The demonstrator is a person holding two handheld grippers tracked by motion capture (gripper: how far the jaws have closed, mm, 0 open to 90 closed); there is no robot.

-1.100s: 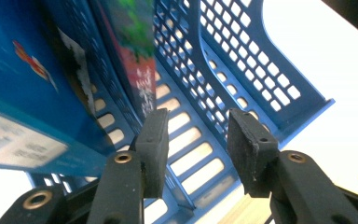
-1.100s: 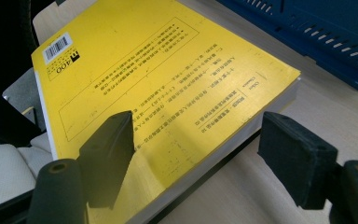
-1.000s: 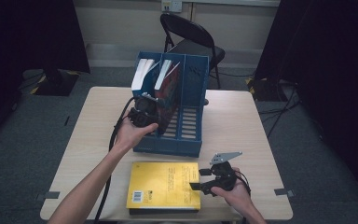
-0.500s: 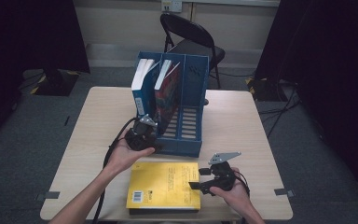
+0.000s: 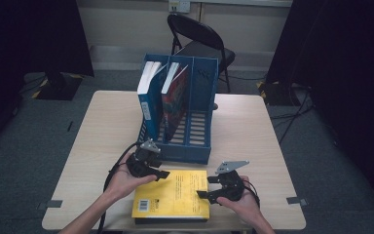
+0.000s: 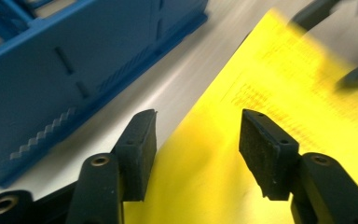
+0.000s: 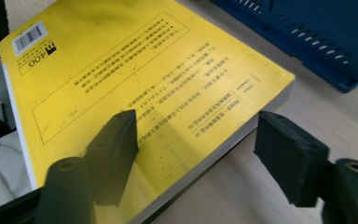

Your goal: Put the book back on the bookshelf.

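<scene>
In the high view, a yellow book [image 5: 173, 194] lies flat at the near edge of the desk [image 5: 253, 131], about midway along it, its near side almost flush with that edge. A blue rack [image 5: 187, 114] stands in the middle of the desk, just behind the book, with a narrow strip of bare desk between them. Two books stand in the rack's left slots; the right slot is free. The left claw [image 5: 161, 174] sits at the book's far left corner, its tips over the cover. The right claw [image 5: 209, 186] sits at the book's right edge. Wide bare desk lies to the left and right of the rack and book; the far edge is open too.

In the left gripper view, the left claw [image 6: 196, 140] is blurred by motion. Its jaws stand partly apart, having just been opening, with nothing pressed between them. One jaw is over the pale desk beside the book's edge, the other over the yellow cover. The rack's blue wall runs close along the upper left.

In the right gripper view, the right claw [image 7: 196, 149] stands wide, its jaws having just been closing a little. One jaw rests over the cover, the other hangs off the book's side above the desk, so the book's edge lies between them, unpinched. The rack's base crosses the upper right corner.
</scene>
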